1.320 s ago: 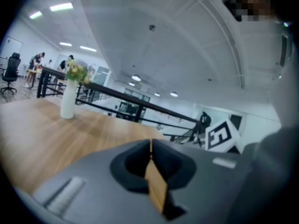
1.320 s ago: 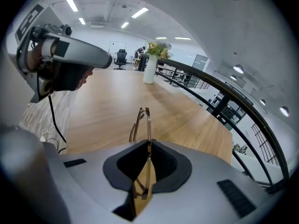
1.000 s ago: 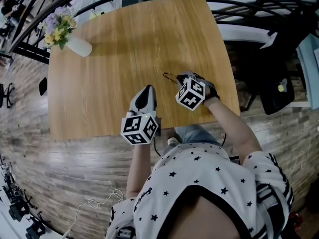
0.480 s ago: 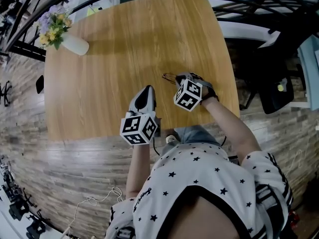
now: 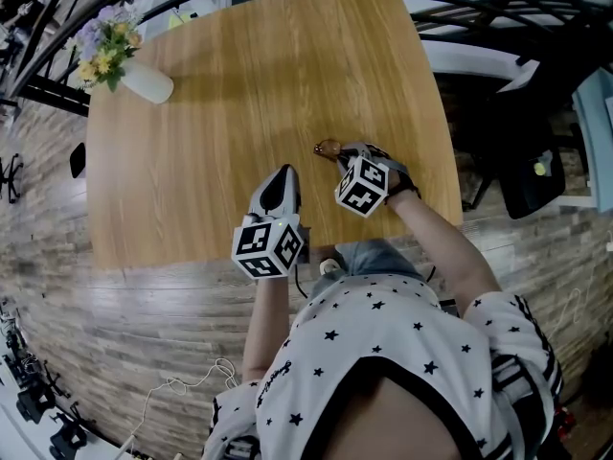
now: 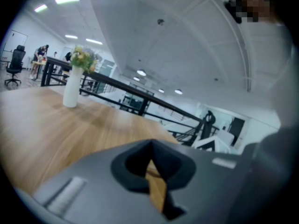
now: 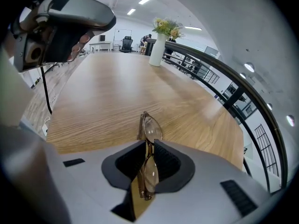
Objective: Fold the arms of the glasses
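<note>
Glasses (image 7: pixel 152 129) lower now, nearer the table (image 7: pixel 117 87)

- The left claw (image 5: pixel 280 172) points forward and only a little downward, its jaws pressed together with nothing between them.
- The right claw (image 5: pixel 341 153) tilts steeply down, its jaws clamped on the glasses (image 7: pixel 148 139).
- The left forearm (image 5: pixel 259 324) reaches straight ahead.
- The right forearm (image 5: pixel 442 242) angles inward toward the left.
</note>
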Demonstrator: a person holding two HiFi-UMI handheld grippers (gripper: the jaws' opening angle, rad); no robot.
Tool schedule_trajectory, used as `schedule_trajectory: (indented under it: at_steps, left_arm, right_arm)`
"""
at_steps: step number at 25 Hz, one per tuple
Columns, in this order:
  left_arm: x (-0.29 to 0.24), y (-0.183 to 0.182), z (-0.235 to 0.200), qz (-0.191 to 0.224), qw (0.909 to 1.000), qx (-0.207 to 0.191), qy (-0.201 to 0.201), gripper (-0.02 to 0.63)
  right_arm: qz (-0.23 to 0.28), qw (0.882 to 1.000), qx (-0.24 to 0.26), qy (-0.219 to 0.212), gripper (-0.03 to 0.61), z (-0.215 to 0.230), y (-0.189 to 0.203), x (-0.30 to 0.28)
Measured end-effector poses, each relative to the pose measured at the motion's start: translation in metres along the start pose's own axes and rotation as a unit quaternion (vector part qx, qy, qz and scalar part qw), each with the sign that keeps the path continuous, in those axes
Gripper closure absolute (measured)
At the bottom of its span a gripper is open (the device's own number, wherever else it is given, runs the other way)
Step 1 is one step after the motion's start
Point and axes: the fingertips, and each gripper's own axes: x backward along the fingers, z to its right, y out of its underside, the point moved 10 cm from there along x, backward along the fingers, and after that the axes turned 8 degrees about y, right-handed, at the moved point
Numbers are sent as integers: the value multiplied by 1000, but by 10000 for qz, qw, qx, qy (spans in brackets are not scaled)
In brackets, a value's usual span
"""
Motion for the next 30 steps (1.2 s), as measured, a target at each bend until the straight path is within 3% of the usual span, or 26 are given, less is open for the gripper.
schedule_trajectory:
  at_steps: [14,22,30]
  left_arm:
    - [26,3,13,39,9999,-47,86,607]
    - [55,12,30,60,9995,-173,270,607]
    - [83,23,52,95,9983,-291,488,607]
  right_arm:
    - [178,9991,-186,347,543,-9,3,20]
    - [684,9889,-1114,704,543,-20,5,78]
    - [1482,9624,-2120,831,544,-37,6,147]
